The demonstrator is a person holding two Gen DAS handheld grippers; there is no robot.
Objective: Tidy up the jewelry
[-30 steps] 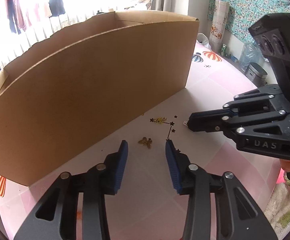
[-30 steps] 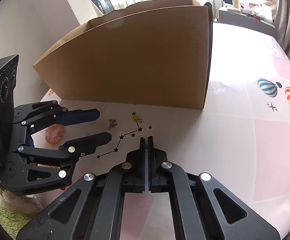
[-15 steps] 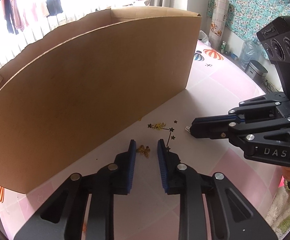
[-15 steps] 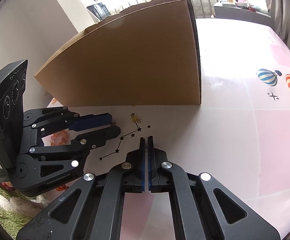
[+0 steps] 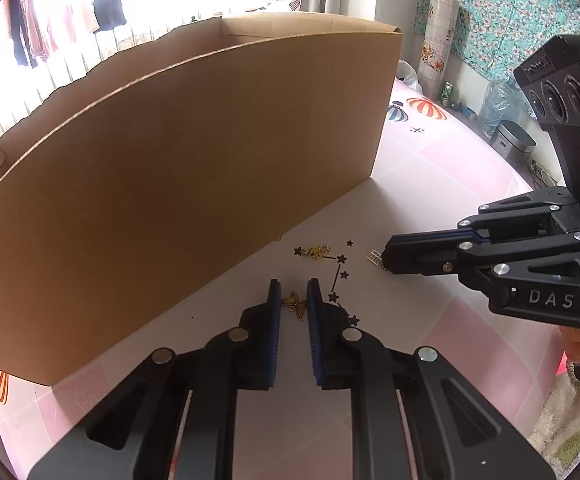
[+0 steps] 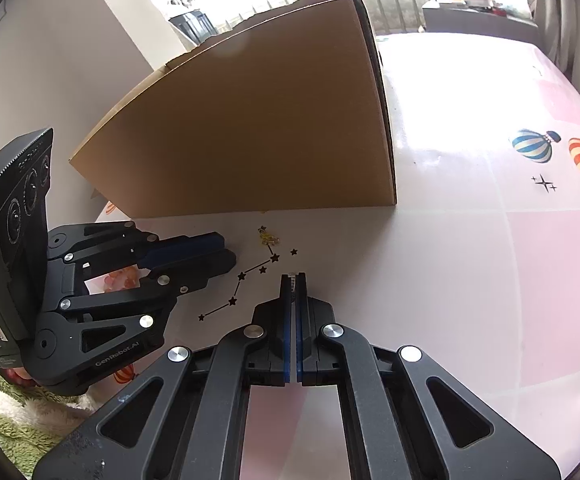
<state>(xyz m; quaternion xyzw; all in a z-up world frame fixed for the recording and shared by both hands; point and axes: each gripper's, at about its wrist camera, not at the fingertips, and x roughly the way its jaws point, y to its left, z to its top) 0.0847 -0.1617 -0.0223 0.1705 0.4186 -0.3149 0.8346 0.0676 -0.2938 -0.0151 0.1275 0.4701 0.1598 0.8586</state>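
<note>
Two tongs are over the pink-and-white surface (image 5: 442,168), both in front of the big cardboard box (image 5: 193,184), which stands upright at the back-left. In my left wrist view, going L to R: box wall, then my left tongs (image 5: 294,286), jaws closing w/ a small gap left, blue pads on either side of a gold butterfly charm (image 5: 294,305) lying flat on the surface. Pads don't look to be pressing it yet. Just beyond, near the box's base, a small gold chain piece (image 5: 318,251) sits among the printed black stars (image 5: 342,259). Further R, a tiny white tag (image 5: 374,258) lies right at the tip of my right tongs (image 5: 388,258), which are clenched w/ nothing visible between them; can't tell if the tip touches the tag. Hot-air balloon prints (image 5: 426,107) are behind, far R.

In the right wrist view, L to R: left tongs (image 6: 231,258) low over the surface, butterfly hidden behind them; some orange beads (image 6: 119,280) show through the frame gaps; a fuzzy green-white sleeve (image 6: 17,428) at bottom L. Then gold chain piece (image 6: 269,237) near the box (image 6: 257,128), and right tongs (image 6: 293,278) clenched at centre.
</note>
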